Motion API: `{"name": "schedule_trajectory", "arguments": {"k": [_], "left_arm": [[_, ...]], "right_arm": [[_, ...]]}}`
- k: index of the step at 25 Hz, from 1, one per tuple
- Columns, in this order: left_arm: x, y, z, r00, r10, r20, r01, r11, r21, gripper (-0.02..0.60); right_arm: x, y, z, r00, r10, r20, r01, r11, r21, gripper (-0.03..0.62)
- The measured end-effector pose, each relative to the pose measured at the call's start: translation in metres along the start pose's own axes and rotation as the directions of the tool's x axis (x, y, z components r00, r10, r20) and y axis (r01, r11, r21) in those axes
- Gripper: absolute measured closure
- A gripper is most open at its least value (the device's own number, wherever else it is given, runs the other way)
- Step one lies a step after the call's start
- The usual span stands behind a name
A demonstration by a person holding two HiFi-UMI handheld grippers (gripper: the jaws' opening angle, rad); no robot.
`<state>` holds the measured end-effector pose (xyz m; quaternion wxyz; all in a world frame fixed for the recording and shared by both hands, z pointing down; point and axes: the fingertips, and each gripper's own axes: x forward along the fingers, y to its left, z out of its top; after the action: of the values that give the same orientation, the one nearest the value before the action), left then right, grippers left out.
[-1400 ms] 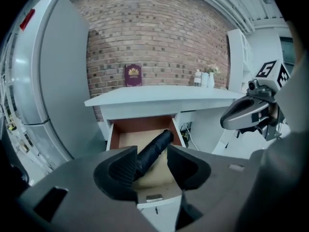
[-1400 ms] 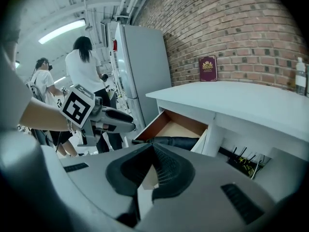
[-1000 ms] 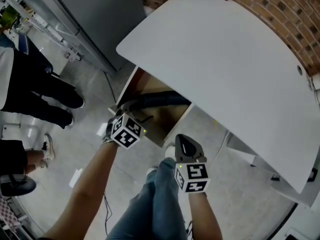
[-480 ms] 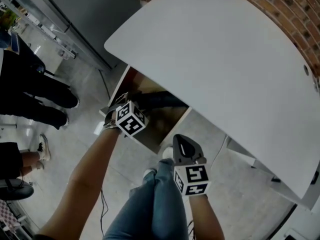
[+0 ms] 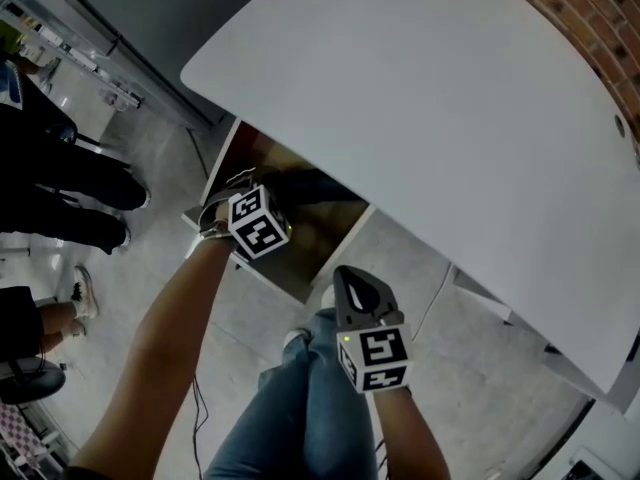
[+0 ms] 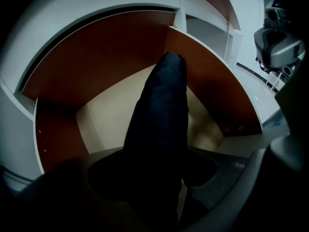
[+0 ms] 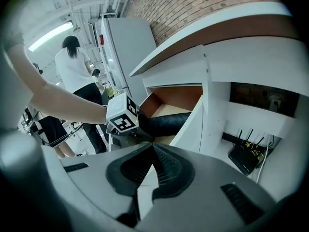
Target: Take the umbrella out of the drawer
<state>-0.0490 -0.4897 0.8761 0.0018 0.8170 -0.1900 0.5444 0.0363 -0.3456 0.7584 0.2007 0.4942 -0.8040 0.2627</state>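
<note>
**Left gripper** (image 6: pixel 154 173): the jaws are standing spread wide, one on each side of the near end of the umbrella (image 6: pixel 159 110). They have just been closing a little, with the umbrella between them. In the head view its marker cube (image 5: pixel 258 223) is sitting over the front edge of the drawer (image 6: pixel 205 69).

**Right gripper** (image 7: pixel 152 149): the jaws are resting pressed together at the tips and are pinching nothing. It is hanging above the person's jeans-clad leg (image 5: pixel 300 408), outside the drawer's front corner and apart from it, and is pointing toward the left gripper.

**Umbrella:** black and folded, it is lying lengthwise on the pale floor of the open drawer. Its far tip is pointing toward the drawer's back.

**Drawer:** brown-walled, it is standing pulled out from under the white desk top (image 5: pixel 430 98).

**Surroundings:**
- A brick wall (image 5: pixel 590 18) is running behind the desk.
- A black router (image 7: pixel 246 158) with antennas is sitting under the desk, right of the drawer.
- A person in a white top (image 7: pixel 72 62) is standing on the far side, beyond the left arm.
</note>
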Motion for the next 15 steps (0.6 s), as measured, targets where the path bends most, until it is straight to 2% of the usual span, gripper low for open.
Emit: {"name": "schedule_trajectory", "arguments": {"k": [5,11,15], "left_arm": [[-0.009,-0.004,0.000,0.997,-0.063,-0.053,0.065,0.997,0.033,0.328],[-0.028,-0.012,-0.013,0.990,-0.061,-0.131,0.073,0.993,0.093,0.333],[-0.044,-0.016,-0.019,0.987,-0.043,-0.154,0.062,0.991,0.121,0.333]], "right_arm": [[-0.007,0.003,0.005,1.000,0.001,0.009,-0.001,1.000,0.003,0.603],[-0.020,0.012,0.012,1.000,0.010,0.003,-0.010,1.000,-0.001,0.603],[-0.028,0.024,0.024,1.000,0.025,0.013,-0.025,1.000,0.011,0.603]]}}
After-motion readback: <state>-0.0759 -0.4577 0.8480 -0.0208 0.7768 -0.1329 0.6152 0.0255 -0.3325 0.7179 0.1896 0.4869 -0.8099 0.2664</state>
